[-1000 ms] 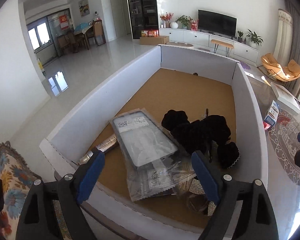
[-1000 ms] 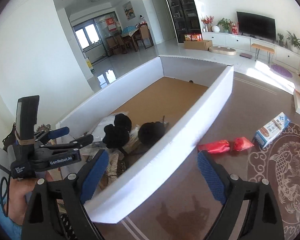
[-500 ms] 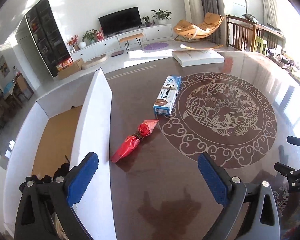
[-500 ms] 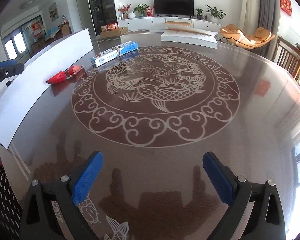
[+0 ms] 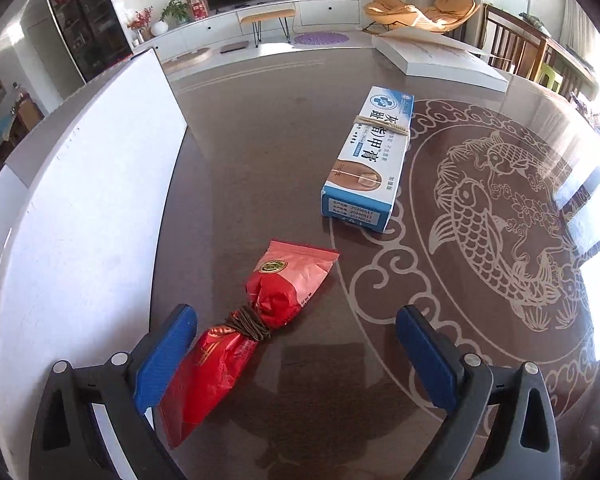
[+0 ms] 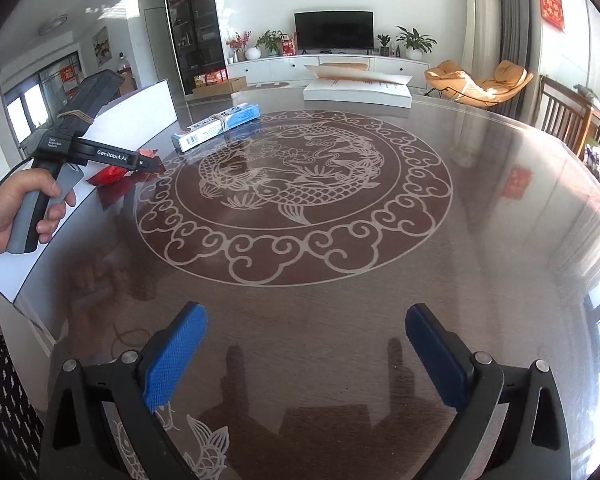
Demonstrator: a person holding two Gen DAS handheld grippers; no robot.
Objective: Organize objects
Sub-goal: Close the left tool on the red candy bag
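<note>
Fingers point(image 5: 168, 354) of left gripper point(image 5: 296, 354) spread wide astride red packet point(image 5: 236, 344), approach step; next, close on its tied waist.

We see the packet point(image 5: 260, 320) on the table point(image 5: 260, 160) just beside the box wall point(image 5: 80, 220) at its left edge; the carton point(image 5: 370, 156) lies farther in.

One red packet point(image 5: 236, 340), one blue-white carton point(image 5: 368, 160), two tools point(image 5: 296, 344)

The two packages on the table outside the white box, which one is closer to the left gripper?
The red bag tied with brown cord; it lies partly between the open left gripper fingers, while the blue-and-white carton sits farther off.
</note>
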